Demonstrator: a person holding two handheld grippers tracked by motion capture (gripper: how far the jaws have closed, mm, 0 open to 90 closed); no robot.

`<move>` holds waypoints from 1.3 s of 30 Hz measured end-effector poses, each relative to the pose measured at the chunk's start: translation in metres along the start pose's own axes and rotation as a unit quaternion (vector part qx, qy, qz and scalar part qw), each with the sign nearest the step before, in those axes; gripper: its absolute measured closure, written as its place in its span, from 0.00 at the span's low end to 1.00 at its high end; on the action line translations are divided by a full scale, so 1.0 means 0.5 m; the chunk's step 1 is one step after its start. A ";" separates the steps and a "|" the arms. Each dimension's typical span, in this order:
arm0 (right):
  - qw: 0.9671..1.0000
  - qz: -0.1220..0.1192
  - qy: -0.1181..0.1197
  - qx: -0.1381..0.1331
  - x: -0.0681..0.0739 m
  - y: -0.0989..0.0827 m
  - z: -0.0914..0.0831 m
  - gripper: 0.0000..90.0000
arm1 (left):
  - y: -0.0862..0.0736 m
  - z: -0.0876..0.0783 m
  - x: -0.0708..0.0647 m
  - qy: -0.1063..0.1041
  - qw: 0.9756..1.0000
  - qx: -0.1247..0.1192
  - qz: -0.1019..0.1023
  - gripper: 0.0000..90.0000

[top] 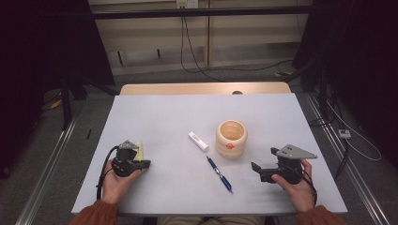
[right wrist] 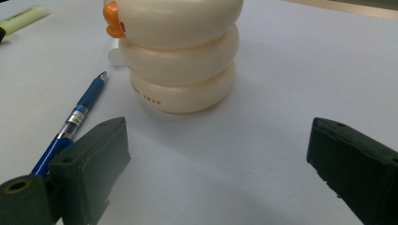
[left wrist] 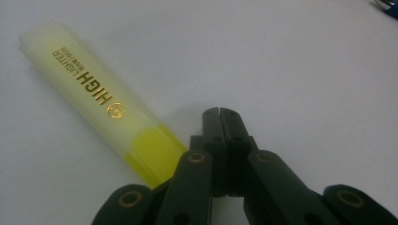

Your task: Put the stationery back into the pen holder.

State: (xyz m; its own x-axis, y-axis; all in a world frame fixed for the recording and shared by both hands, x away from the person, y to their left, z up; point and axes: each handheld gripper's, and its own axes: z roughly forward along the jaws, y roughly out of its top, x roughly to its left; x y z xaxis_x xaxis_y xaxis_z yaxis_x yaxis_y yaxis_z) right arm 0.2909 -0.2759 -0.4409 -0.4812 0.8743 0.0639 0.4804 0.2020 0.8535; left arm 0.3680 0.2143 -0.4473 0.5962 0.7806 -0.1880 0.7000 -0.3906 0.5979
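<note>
The room behind was dark, cables trailing over a grey floor, and the pale tabletop (top: 155, 117) carried only a few desk things. My left tongs (left wrist: 219, 112) sat near the tabletop's left edge toward the near corner, pressed together on nothing, with the yellow highlighter (left wrist: 101, 101) lying flat just beside them, its capped end close against their base. My right tongs (right wrist: 218, 154) rested near the right near corner, spread wide and empty. Ahead of them stood the cream pen holder (right wrist: 180, 56), upright around the tabletop's middle, with the blue pen (right wrist: 75, 119) lying to its near side and a small white tube (top: 198, 141) at its left. I judged the tidying barely begun: nothing looked to be in the holder, the highlighter was ungripped, and the pen and tube were untouched.
</note>
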 end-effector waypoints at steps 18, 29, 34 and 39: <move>1.000 -0.003 0.003 0.001 0.000 0.001 0.003 0.06 | -0.029 -0.043 0.050 0.029 0.999 -0.006 -0.016 0.99; 1.000 -0.003 0.002 0.002 0.001 0.001 0.004 0.06 | -0.038 -0.051 0.062 0.058 0.998 -0.018 -0.021 0.97; 1.000 -0.003 0.002 0.002 0.001 0.001 0.004 0.06 | -0.039 -0.050 0.064 0.061 0.998 -0.022 -0.018 0.96; 1.000 -0.003 0.003 0.003 0.001 0.001 0.004 0.06 | -0.041 -0.050 0.061 0.058 0.998 -0.029 -0.020 0.94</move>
State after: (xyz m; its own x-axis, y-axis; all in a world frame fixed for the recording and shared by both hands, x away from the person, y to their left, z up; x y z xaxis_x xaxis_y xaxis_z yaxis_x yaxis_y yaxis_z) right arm 0.2924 -0.2743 -0.4416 -0.4874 0.8709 0.0623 0.4821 0.2090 0.8508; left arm 0.3621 0.2583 -0.4457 0.5161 0.8477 -0.1226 0.6962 -0.3318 0.6366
